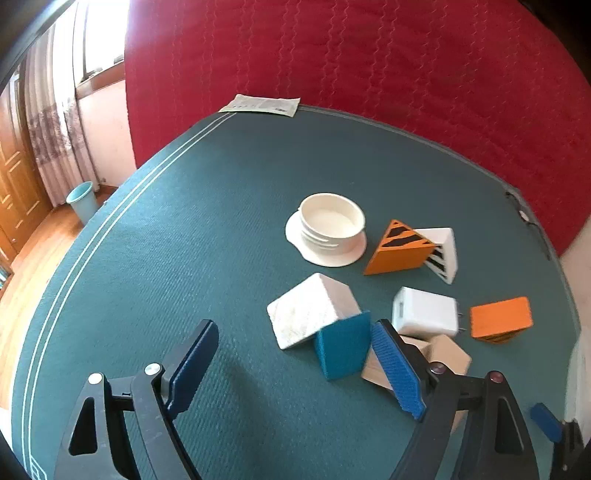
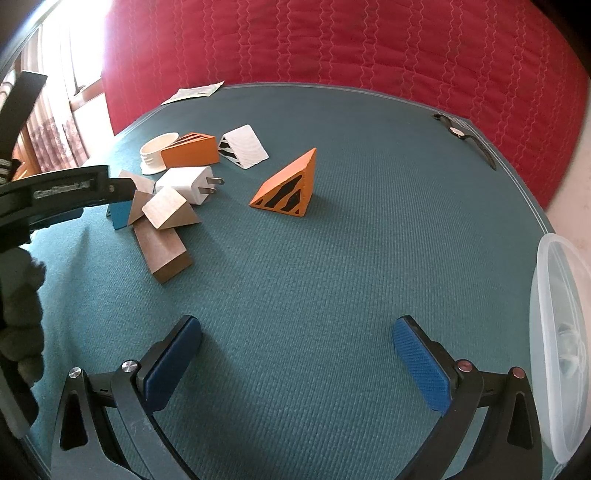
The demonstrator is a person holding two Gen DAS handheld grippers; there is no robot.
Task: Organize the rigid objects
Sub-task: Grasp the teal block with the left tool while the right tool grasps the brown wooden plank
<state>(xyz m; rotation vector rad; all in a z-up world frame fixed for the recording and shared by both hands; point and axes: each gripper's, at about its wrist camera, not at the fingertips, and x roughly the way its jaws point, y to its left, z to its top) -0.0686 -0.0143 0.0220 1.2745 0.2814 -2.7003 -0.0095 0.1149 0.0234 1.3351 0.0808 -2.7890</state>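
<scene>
A quilted red cover [image 1: 369,66] rises behind the green-clothed counter [image 1: 203,221]. At the left, bright daylight comes through a window [image 1: 99,33] hung with patterned curtains [image 1: 51,140]. A pale blue bin [image 1: 82,201] stands on the wooden floor [image 1: 26,266] near a wooden door [image 1: 14,177].

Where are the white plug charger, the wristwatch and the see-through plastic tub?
white plug charger [image 2: 184,182], right wrist view, on its white body.
wristwatch [image 2: 457,132], right wrist view, on its round face.
clear plastic tub [image 2: 554,332], right wrist view, on its wall.
</scene>
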